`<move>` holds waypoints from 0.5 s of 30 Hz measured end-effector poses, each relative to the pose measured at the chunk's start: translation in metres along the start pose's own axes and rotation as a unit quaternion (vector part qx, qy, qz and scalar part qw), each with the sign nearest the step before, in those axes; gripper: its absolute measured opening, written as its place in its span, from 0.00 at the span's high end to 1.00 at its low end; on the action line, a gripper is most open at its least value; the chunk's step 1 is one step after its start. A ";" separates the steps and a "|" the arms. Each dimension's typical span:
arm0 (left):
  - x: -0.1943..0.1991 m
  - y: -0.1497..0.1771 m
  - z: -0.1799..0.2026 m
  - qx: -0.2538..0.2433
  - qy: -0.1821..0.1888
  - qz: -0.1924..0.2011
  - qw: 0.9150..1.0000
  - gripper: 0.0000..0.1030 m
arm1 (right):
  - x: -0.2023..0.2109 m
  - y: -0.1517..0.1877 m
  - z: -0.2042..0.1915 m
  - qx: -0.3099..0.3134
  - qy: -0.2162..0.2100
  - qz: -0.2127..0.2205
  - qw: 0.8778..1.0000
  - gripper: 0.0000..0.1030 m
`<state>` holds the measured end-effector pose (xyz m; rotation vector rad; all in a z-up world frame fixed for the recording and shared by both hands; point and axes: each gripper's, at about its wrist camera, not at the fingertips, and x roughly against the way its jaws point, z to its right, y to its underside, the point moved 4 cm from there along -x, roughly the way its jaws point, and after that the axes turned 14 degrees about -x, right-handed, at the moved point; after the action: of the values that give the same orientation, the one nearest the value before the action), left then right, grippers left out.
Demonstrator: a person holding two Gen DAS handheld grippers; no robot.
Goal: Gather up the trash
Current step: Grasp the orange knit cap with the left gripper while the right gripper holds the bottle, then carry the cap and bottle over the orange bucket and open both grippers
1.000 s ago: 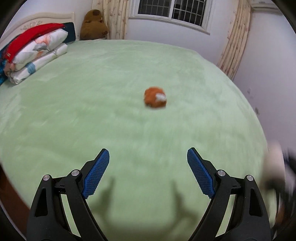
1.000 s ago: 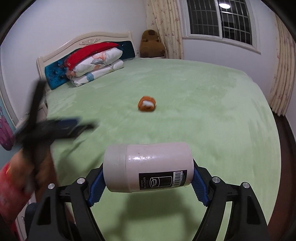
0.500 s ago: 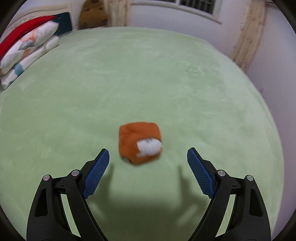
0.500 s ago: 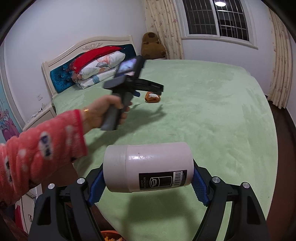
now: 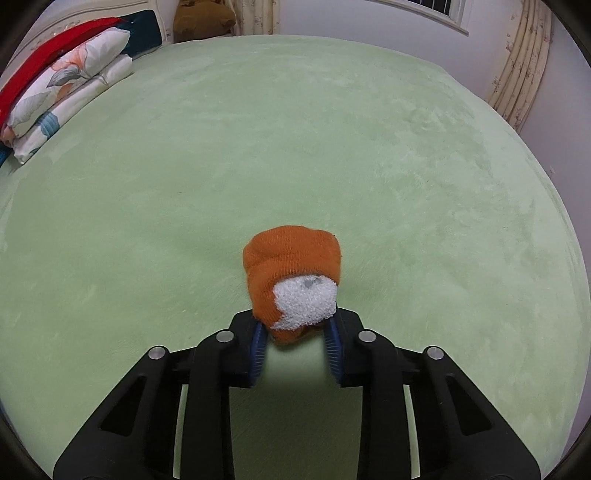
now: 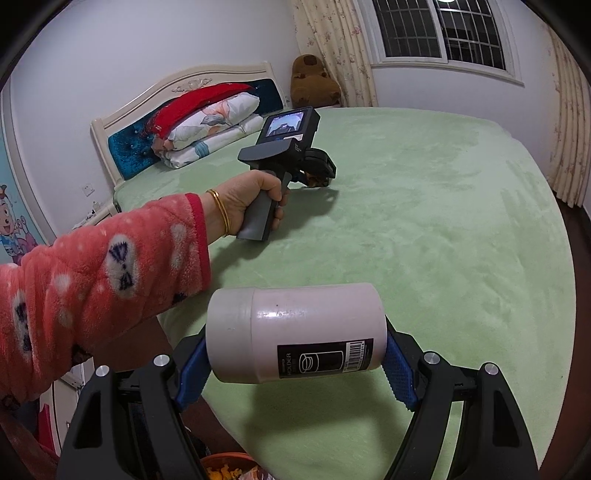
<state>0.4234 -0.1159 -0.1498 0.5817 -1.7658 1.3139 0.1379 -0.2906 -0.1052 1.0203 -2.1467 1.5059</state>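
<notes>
- The left gripper is closing its jaws on a rolled orange sock with a white fuzzy end; its blue pads are pressing against the sock's near end on both sides.
- The sock is lying on the pale green bed cover, about midway across the bed, with most of its bulk sticking out beyond the fingertips.
- The right gripper is gripping a white cylindrical container sideways, its blue pads clamping the two ends; a black label with a barcode is facing the camera.
- The container is hanging in the air over the near edge of the bed, clear of the cover.
- Below the right gripper, something orange is peeking out at the bottom edge; what it is I cannot tell.
- From the right wrist view, the person's left hand is wrapping the grey handle of the other gripper, reaching out over the bed in a fluffy pink sleeve with a gold bangle at the wrist.
- At the head of the bed, folded quilts in red and floral white are stacking against the headboard.
- A brown plush toy is sitting in the far corner beside flowered curtains, under a barred window.
</notes>
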 end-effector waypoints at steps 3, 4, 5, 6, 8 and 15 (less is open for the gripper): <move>0.011 0.005 0.003 -0.012 -0.016 0.004 1.000 0.75 | 0.002 0.000 0.000 -0.002 -0.009 0.005 1.000 0.25; 0.017 0.009 0.004 -0.017 -0.014 0.008 1.000 0.75 | 0.003 0.001 0.000 -0.004 -0.011 0.007 1.000 0.25; 0.023 0.012 0.005 -0.022 -0.011 0.014 1.000 0.75 | 0.003 0.001 -0.001 -0.006 -0.013 0.007 1.000 0.25; 0.033 0.017 0.005 -0.031 -0.014 0.022 0.999 0.75 | 0.004 0.002 -0.001 -0.009 -0.014 0.008 1.000 0.25; 0.051 0.027 0.006 -0.050 -0.021 0.032 0.998 0.75 | 0.005 0.004 -0.004 -0.008 -0.014 0.008 1.000 0.25; 0.141 0.085 0.010 -0.088 -0.010 0.083 0.993 0.75 | 0.019 0.015 -0.013 -0.001 -0.007 0.011 1.000 0.25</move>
<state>0.2786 -0.0798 -0.0790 0.3568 -1.9564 1.2487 0.1128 -0.2826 -0.0987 1.0132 -2.1759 1.5113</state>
